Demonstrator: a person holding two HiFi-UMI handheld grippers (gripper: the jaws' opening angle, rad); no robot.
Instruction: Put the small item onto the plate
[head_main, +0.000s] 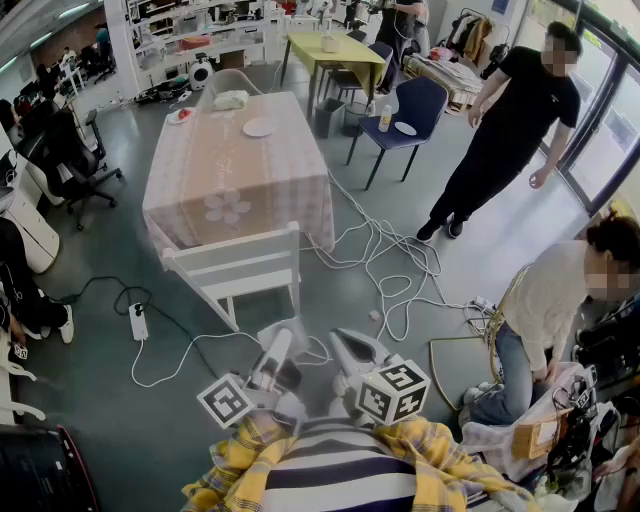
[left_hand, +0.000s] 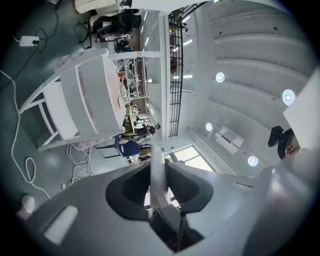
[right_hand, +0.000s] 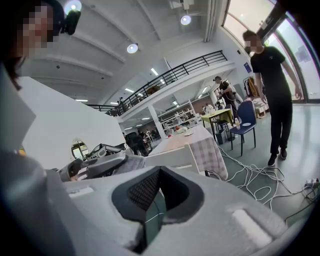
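Observation:
A table with a checked cloth (head_main: 240, 175) stands ahead, well out of reach. On its far end lie a white plate (head_main: 258, 127) and a small red item (head_main: 181, 115) on a little dish at the left corner. A pale bundle (head_main: 231, 99) lies behind them. My left gripper (head_main: 283, 338) and right gripper (head_main: 345, 345) hang low in front of me over the floor, far from the table. In the left gripper view the left gripper (left_hand: 157, 152) has its jaws together with nothing in them. The right gripper (right_hand: 159, 172) looks the same, and the table (right_hand: 187, 140) lies beyond it.
A white chair (head_main: 240, 270) stands between me and the table. Cables (head_main: 390, 260) and a power strip (head_main: 138, 322) lie on the floor. A person in black (head_main: 510, 130) stands at the right and another person (head_main: 560, 300) crouches nearer. A blue chair (head_main: 410, 110) is behind.

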